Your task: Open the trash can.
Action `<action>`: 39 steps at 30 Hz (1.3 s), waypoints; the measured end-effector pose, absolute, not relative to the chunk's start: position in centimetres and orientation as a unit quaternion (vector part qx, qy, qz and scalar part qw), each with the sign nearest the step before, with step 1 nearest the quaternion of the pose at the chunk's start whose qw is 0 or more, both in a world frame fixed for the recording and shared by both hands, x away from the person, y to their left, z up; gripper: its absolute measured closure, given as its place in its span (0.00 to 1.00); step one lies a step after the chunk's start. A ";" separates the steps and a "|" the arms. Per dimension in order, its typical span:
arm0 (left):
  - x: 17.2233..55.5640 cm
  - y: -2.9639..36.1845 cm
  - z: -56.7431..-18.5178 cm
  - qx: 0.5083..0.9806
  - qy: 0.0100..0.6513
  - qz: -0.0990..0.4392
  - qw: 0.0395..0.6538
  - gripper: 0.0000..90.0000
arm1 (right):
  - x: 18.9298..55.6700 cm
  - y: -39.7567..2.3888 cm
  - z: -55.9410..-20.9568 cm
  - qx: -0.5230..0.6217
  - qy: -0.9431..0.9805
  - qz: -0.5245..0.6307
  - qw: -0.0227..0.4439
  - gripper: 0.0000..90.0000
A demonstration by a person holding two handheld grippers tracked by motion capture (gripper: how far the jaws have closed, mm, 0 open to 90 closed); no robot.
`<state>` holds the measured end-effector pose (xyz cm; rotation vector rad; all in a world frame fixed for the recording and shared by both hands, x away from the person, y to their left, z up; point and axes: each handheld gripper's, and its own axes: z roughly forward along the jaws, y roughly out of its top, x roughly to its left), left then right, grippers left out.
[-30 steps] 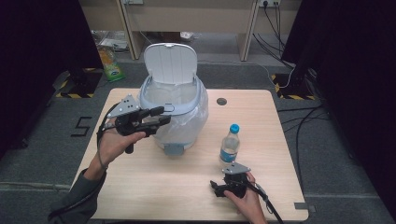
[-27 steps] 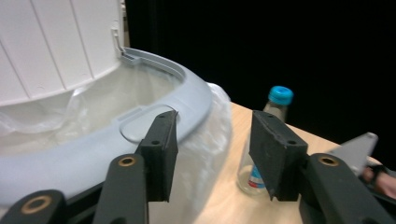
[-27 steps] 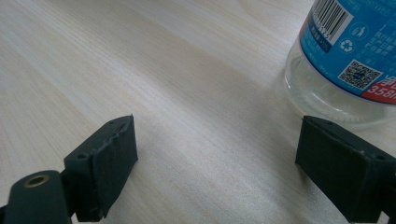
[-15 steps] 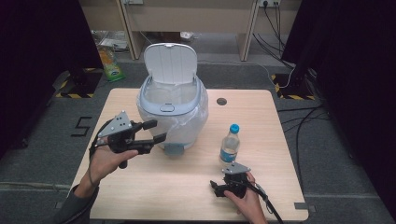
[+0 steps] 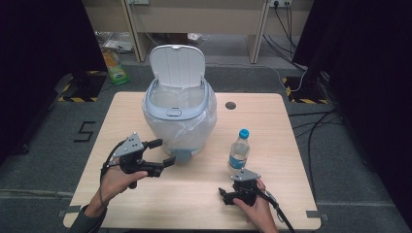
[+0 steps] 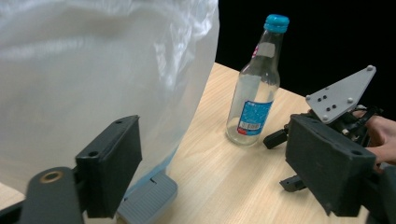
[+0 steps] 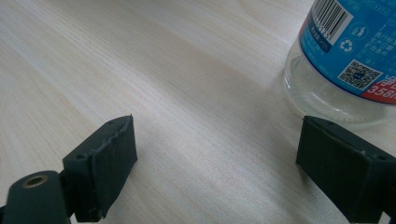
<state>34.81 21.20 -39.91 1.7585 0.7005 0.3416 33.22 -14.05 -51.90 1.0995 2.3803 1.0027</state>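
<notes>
The left gripper [image 5: 162, 152] hangs low and level beside the lined bin [image 5: 180, 121], its fingers just opened wide and empty. The right gripper [image 5: 224, 195] rests on the desk [image 5: 272, 126], fingers open, beside the bottle [image 5: 238, 151].

Seen along two black jaws standing wide apart, just opened, nothing between them but bare wooden table [image 6: 219, 182]. Left of centre, a pedal bin [image 6: 93, 70] draped in a translucent white liner, its grey foot pedal [image 6: 148, 198] just ahead of the left jaw. Farther off, upright on the table, a clear plastic bottle [image 6: 254, 88] with blue cap and blue label. At right, beyond the right jaw, the other gripper [image 6: 280, 158] with its grey three-cornered plate, held in a hand [image 6: 380, 135].
</notes>
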 end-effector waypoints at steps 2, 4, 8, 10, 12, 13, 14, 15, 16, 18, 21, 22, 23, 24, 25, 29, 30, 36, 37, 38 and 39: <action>34.8 21.2 -40.5 0.752 0.300 0.146 0.569 0.16 | 33.2 -14.0 -51.9 0.386 0.836 0.352 0.166 0.14; 34.9 21.2 -41.1 0.753 0.302 0.147 0.566 0.16 | 33.2 -14.1 -51.9 0.386 0.836 0.352 0.167 0.14; 35.3 21.1 -42.7 0.757 0.304 0.151 0.559 0.16 | 33.2 -14.0 -51.9 0.386 0.836 0.352 0.166 0.14; 35.5 21.1 -43.4 0.760 0.305 0.157 0.552 0.17 | 33.2 -14.1 -51.9 0.386 0.836 0.352 0.167 0.14; 35.7 21.3 -44.0 0.760 0.310 0.158 0.550 0.17 | 33.2 -14.1 -51.9 0.386 0.836 0.352 0.167 0.14; 35.8 21.3 -44.3 0.760 0.312 0.158 0.548 0.17 | 33.2 -14.1 -51.9 0.386 0.836 0.352 0.166 0.14; 35.8 21.3 -44.3 0.760 0.312 0.158 0.548 0.17 | 33.2 -14.0 -51.9 0.386 0.836 0.352 0.166 0.14; 35.9 21.3 -44.8 0.762 0.313 0.163 0.544 0.17 | 33.2 -14.1 -51.9 0.386 0.836 0.352 0.167 0.14; 35.9 21.3 -44.8 0.762 0.313 0.163 0.544 0.17 | 33.2 -14.1 -51.9 0.386 0.836 0.352 0.167 0.14; 36.1 21.4 -45.6 0.763 0.313 0.164 0.542 0.17 | 33.2 -14.0 -51.9 0.386 0.836 0.352 0.166 0.14; 36.3 21.4 -46.4 0.765 0.315 0.162 0.538 0.17 | 33.2 -14.1 -51.9 0.386 0.836 0.352 0.167 0.14; 36.4 21.6 -47.2 0.771 0.318 0.164 0.527 0.17 | 33.2 -14.1 -51.9 0.386 0.836 0.352 0.167 0.14; 36.5 21.7 -47.6 0.773 0.321 0.165 0.522 0.17 | 33.2 -14.1 -51.9 0.386 0.836 0.352 0.167 0.14; 36.5 21.7 -47.6 0.773 0.321 0.165 0.522 0.17 | 33.2 -14.0 -51.9 0.386 0.836 0.352 0.166 0.14; 36.6 21.9 -48.3 0.778 0.325 0.177 0.507 0.17 | 33.2 -14.1 -51.9 0.386 0.836 0.352 0.167 0.14; 36.9 22.3 -49.3 0.784 0.335 0.173 0.494 0.17 | 33.2 -14.1 -51.9 0.386 0.836 0.352 0.167 0.14; 36.9 22.3 -49.3 0.784 0.335 0.173 0.494 0.17 | 33.2 -14.0 -51.9 0.386 0.836 0.352 0.166 0.14; 37.3 22.6 -50.5 0.792 0.344 0.174 0.474 0.17 | 33.2 -14.1 -51.9 0.386 0.836 0.352 0.167 0.14; 37.4 22.6 -50.9 0.797 0.346 0.178 0.462 0.17 | 33.2 -14.1 -51.9 0.386 0.836 0.352 0.166 0.14; 37.4 22.6 -51.0 0.801 0.346 0.182 0.454 0.17 | 33.2 -14.1 -51.9 0.386 0.836 0.352 0.167 0.14; 37.4 22.6 -51.2 0.803 0.347 0.185 0.448 0.17 | 33.2 -14.1 -51.9 0.386 0.836 0.352 0.167 0.14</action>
